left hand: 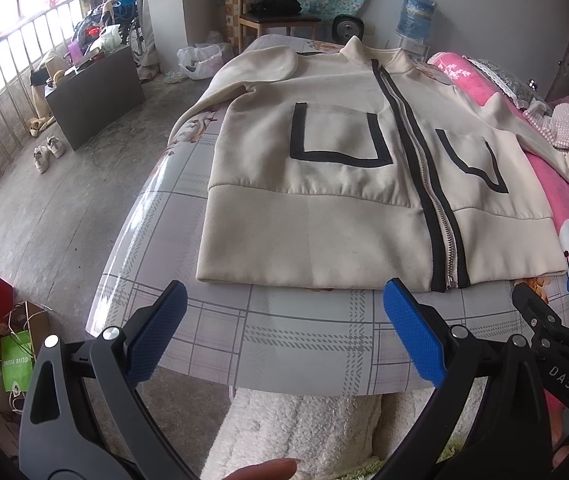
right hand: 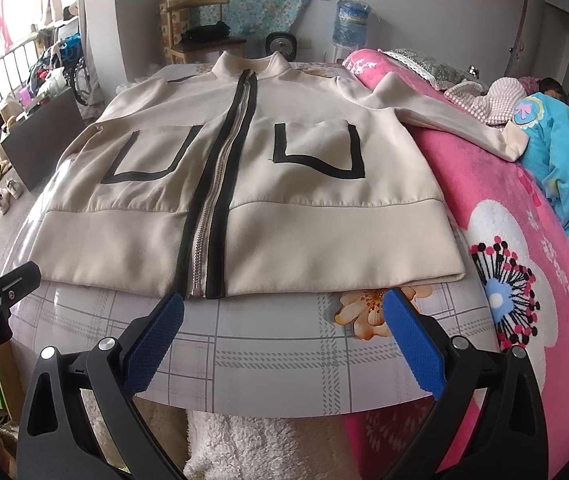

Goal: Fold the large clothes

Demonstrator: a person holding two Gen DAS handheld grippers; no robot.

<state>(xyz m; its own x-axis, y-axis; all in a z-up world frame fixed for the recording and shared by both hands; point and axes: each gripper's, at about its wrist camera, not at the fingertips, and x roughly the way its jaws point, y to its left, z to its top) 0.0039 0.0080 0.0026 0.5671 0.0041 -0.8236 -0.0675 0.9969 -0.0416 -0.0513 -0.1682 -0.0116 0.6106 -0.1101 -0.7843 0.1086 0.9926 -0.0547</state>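
Note:
A cream zip-up jacket [left hand: 324,184] [right hand: 292,184] with black pocket outlines and a black-edged zipper lies flat, front up, on a round table covered in a plaid cloth [left hand: 284,332] [right hand: 268,344]. Its left sleeve is folded over the shoulder; its right sleeve trails onto the pink blanket [right hand: 504,208]. My left gripper [left hand: 284,332] hovers open just short of the hem, left of the zipper. My right gripper [right hand: 284,336] is open too, near the hem by the zipper end. Each holds nothing. The right gripper's tip [left hand: 556,312] shows in the left wrist view.
A bed with the pink blanket [left hand: 564,200] and a person lying under blue bedding [right hand: 556,152] lies to the right. A wooden chair [left hand: 276,12], a water jug [left hand: 416,16], a dark box [left hand: 92,92], shoes [left hand: 48,152] and bags [left hand: 0,332] stand on the floor to the left.

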